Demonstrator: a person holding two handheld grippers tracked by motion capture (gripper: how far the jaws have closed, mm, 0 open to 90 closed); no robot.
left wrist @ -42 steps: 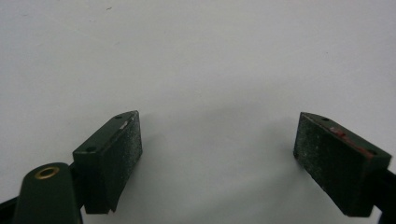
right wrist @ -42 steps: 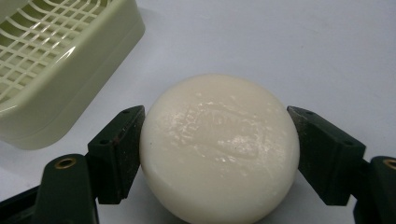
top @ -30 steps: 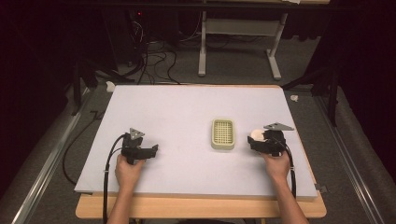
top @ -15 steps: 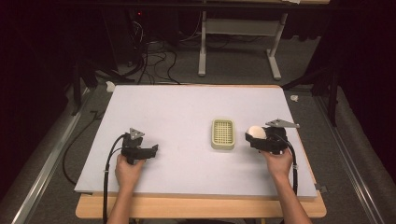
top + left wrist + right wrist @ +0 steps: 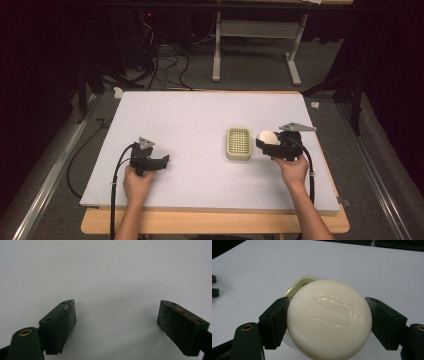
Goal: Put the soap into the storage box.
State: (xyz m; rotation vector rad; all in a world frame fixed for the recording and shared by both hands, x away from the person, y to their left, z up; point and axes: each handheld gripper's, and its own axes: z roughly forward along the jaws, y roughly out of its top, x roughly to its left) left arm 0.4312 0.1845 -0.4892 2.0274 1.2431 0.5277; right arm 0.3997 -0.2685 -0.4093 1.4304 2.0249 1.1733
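White round soap bar [image 5: 329,320] is clamped in your right gripper [image 5: 274,143], which has moved left to just beside the pale green slotted dish [image 5: 238,143]; probably placing next. Left gripper [image 5: 159,162] idles, jaws apart, on the near-left table [image 5: 190,115].

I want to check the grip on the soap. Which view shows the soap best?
The right gripper view: the soap sits large between the right gripper's jaws. The high view shows it as a small white disc beside the soap dish.
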